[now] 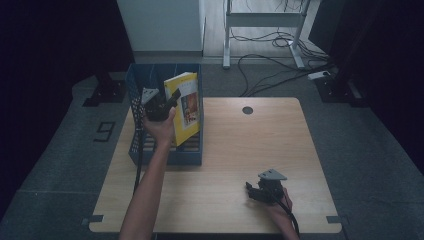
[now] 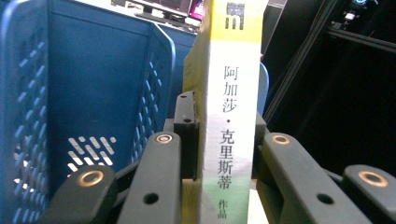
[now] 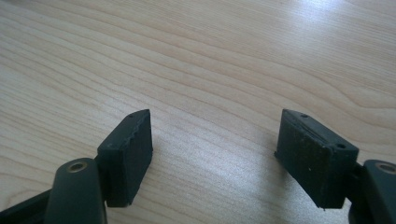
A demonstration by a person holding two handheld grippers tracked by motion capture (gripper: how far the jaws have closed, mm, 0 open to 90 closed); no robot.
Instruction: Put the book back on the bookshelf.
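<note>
Lab: monitors, floor cables, dark curtains.

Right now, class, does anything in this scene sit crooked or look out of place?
Only the yellow book: it leans at a tilt in the blue plastic crate, its top above the rim, because the left tongs grip its spine. The right tongs rest open on the wooden table.

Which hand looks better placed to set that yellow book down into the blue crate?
The left. Its tool is already clamped on the yellow book over the blue crate. The right tool rests open on the table, far off.
</note>
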